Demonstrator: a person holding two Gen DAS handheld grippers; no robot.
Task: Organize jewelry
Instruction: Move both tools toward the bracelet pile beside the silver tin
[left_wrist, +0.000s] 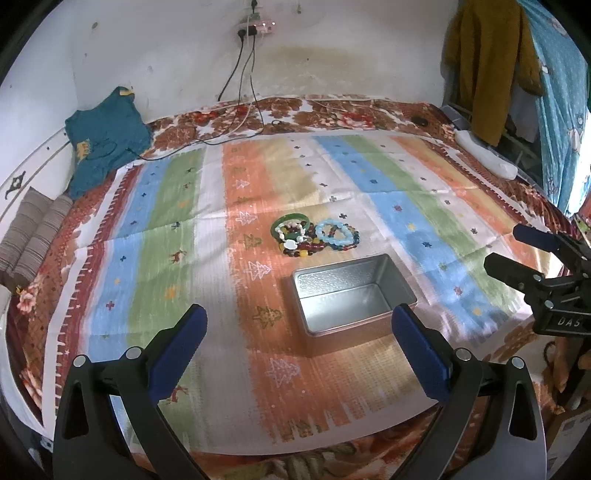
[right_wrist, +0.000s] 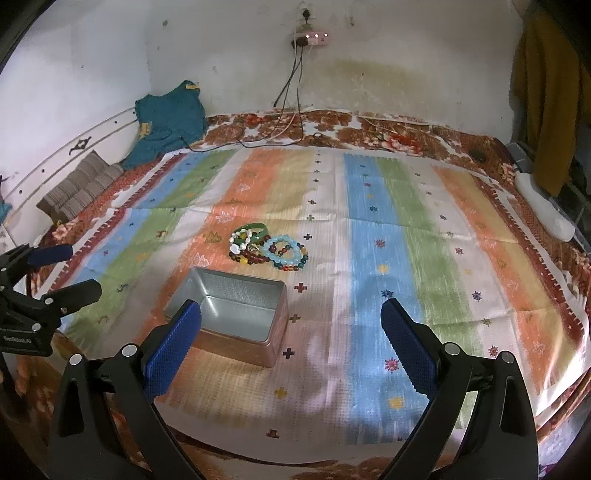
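**Bracelets heaped beside an open tin, both grippers released**

A pile of bracelets (left_wrist: 314, 238) lies on the striped cloth (left_wrist: 424, 206) spread over the bed, just above centre in the left wrist view. The heap includes a green bangle (left_wrist: 290, 223) at its upper left, a pale blue beaded bracelet (left_wrist: 334, 229) at its right, and darker mixed-bead strands tangled below them. In the right wrist view the same pile (right_wrist: 267, 247) sits left of centre.

Just below the pile, close to it but not touching, stands a rectangular metal tin (left_wrist: 352, 295), lidless, with nothing visible inside. In the right wrist view the tin (right_wrist: 236, 314) lies at lower left of centre, partly behind one blue pad.

The left hand-held gripper (left_wrist: 299, 343) hovers above the cloth, released, its blue pads spread wide and holding nothing. The right hand-held gripper (right_wrist: 291, 339) is likewise released and grasps nothing; it also shows at the right edge of the left wrist view (left_wrist: 517, 251).

A teal garment (left_wrist: 105, 140) lies at the upper left by the wall, cables (left_wrist: 243, 74) hang from a wall socket at top centre, and a mustard garment (left_wrist: 487, 62) hangs at the upper right.
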